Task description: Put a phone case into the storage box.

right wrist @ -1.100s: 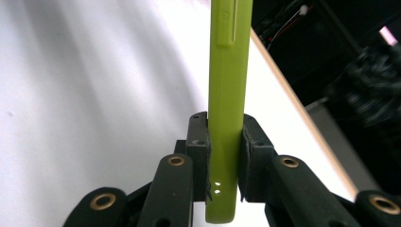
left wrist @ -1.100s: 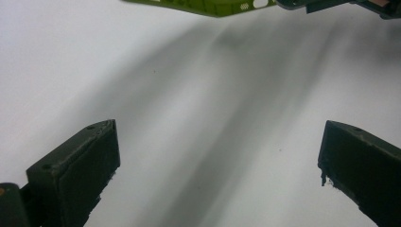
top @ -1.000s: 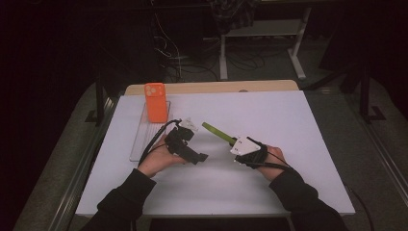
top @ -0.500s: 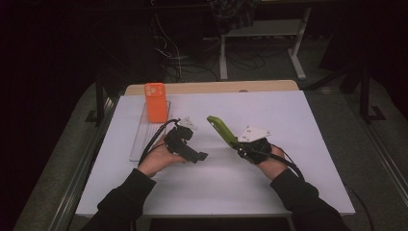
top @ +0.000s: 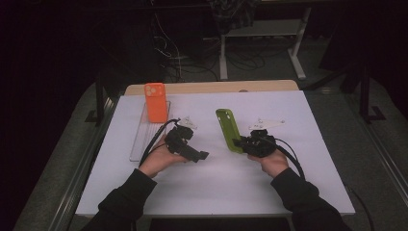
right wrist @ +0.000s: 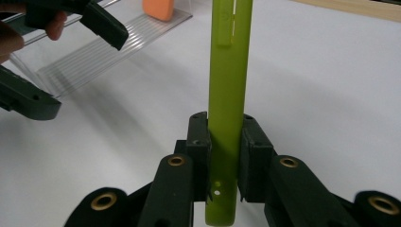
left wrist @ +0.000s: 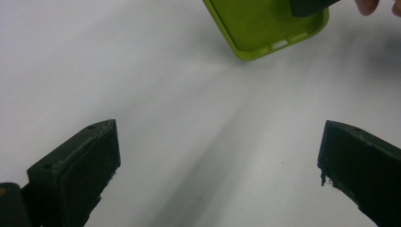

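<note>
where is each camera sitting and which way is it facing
High view: above the person's side, looking forward and down on the table; forearms, hands, left tongs, right tongs.
Left gripper view: on the left tongs, over open jaws toward the green phone case.
Right gripper view: on the right tongs clamping that case edge-on; orange phone case beyond.
All share the green case.

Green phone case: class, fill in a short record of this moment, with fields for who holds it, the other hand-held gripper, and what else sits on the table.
held item: green phone case
holder: right hand-held gripper, jaws shut on the case's edge near one end
left hand-held gripper: jaws open, holding nothing
elsewhere: orange phone case standing in a clear rack, left part of the table
surface: white table
</note>
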`<state>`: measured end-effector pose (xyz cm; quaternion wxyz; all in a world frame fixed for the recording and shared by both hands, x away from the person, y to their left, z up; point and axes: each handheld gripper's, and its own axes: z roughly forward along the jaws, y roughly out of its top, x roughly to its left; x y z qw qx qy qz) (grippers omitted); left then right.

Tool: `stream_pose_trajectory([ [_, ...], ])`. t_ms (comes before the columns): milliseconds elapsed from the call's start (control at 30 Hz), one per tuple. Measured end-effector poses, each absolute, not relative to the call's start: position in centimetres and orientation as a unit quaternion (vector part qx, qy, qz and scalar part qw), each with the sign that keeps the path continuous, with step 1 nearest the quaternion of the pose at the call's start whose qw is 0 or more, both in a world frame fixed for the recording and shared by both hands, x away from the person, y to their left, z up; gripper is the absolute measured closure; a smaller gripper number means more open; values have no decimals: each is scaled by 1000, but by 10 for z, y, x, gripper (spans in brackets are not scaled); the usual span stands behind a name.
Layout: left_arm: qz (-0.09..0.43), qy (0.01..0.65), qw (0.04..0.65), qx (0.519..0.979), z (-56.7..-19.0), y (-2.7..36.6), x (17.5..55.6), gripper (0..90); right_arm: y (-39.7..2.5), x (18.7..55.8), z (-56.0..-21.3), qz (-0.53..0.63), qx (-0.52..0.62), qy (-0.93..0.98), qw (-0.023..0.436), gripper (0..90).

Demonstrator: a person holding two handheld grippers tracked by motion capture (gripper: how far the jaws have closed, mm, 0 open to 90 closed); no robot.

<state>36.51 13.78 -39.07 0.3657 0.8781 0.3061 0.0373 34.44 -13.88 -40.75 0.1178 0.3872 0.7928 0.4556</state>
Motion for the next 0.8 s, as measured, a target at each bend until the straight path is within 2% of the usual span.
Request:
stream_pose_trajectory([
  [100,31,305,375,875,-389,139,368,0,-139,344,-408,452,390,794,118,757],
  [433,23,324,458,828,-380,141,382,0,-132,340,-405,454,384,796,113,757],
  [800,25,306,486,818,-370,128,393,0,-126,336,-399,465,370,796,116,756],
])
